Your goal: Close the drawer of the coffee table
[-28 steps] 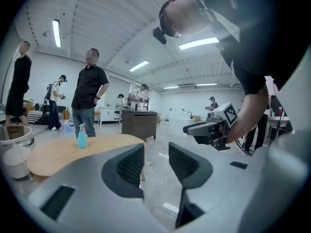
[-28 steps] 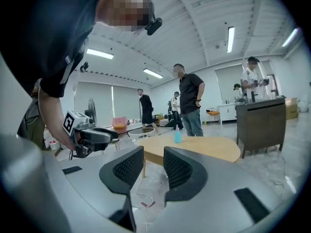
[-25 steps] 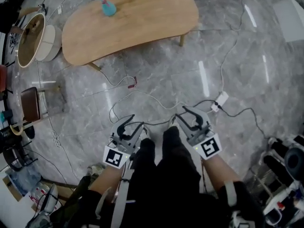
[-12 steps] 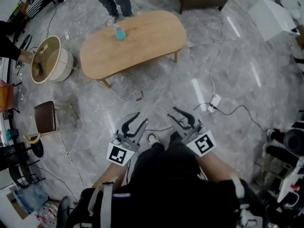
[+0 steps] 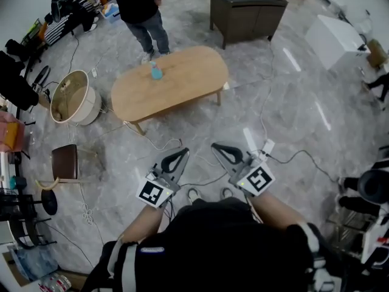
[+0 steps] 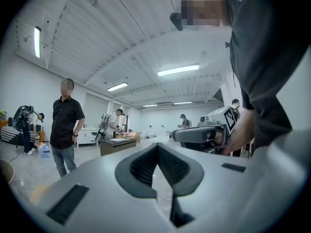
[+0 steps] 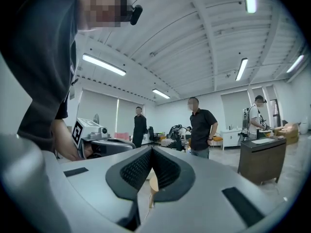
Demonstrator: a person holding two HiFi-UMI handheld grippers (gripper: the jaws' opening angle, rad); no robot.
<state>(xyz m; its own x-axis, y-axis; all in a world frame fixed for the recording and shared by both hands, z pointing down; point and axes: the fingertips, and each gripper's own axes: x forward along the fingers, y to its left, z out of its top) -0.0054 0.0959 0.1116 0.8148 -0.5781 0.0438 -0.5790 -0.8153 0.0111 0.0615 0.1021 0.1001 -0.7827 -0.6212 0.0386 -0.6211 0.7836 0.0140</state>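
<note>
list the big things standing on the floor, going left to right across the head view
round tub → wooden coffee table → dark cabinet → white box

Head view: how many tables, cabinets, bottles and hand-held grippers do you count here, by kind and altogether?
Tables: 1, the oval light wooden coffee table
Cabinets: 1, the dark brown cabinet
Bottles: 1, the small blue bottle standing on the table
Grippers: 2, the left gripper and the right gripper
Total: 5
</note>
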